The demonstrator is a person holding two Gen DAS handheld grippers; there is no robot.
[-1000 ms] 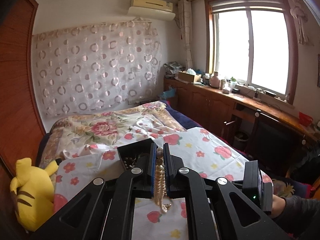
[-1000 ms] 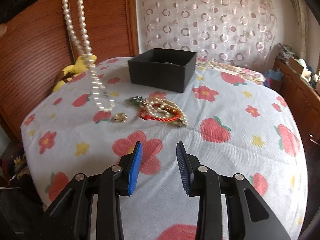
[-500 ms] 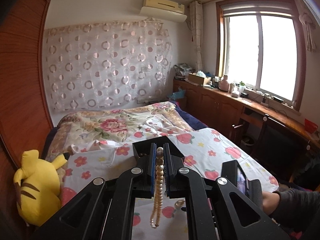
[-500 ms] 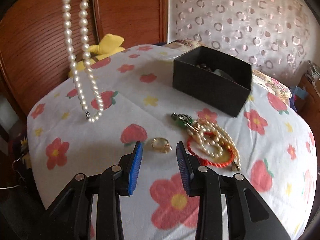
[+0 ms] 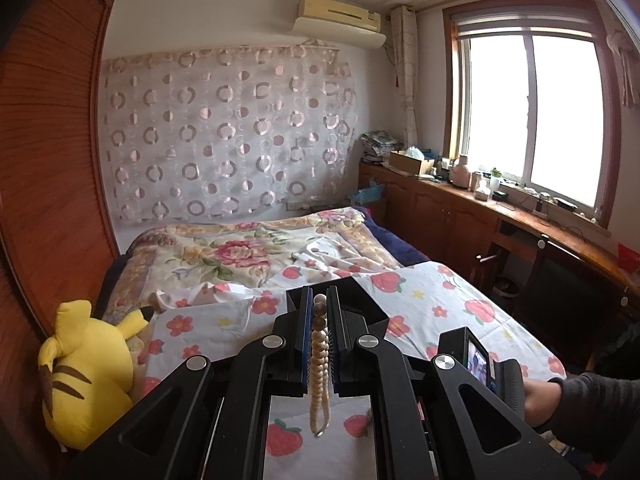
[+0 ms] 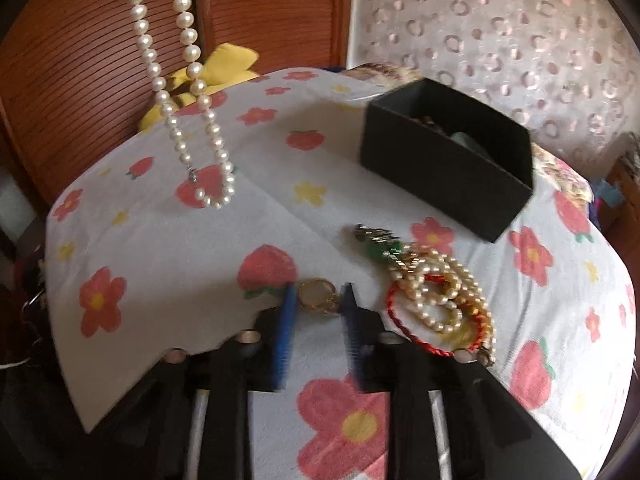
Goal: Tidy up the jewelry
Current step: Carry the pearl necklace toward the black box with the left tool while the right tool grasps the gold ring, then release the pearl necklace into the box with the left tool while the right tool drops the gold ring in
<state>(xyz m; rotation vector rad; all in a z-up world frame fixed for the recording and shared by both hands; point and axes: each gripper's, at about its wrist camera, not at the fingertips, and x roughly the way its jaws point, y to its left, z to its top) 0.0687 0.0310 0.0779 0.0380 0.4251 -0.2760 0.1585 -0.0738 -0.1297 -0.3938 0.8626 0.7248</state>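
My left gripper (image 5: 319, 312) is shut on a pearl necklace (image 5: 319, 364), which hangs in a loop above the bed; the same necklace (image 6: 192, 92) dangles at the upper left of the right wrist view. A black box (image 6: 448, 156) with jewelry inside sits on the flowered sheet; it also shows behind the left fingers (image 5: 372, 308). My right gripper (image 6: 318, 300) is open, its blue pads on either side of a gold ring (image 6: 316, 294) on the sheet. A pile of pearl and red cord bracelets (image 6: 436, 300) lies just right of it.
A yellow plush toy (image 5: 84, 368) lies at the bed's left edge by the wooden wardrobe (image 5: 44, 168). A floral quilt (image 5: 240, 252) covers the far bed. A wooden counter (image 5: 500, 216) with clutter runs under the window on the right.
The right gripper has moved forward and down to the gold ring, which now sits between its fingers. The left gripper has lifted the pearl necklace higher.
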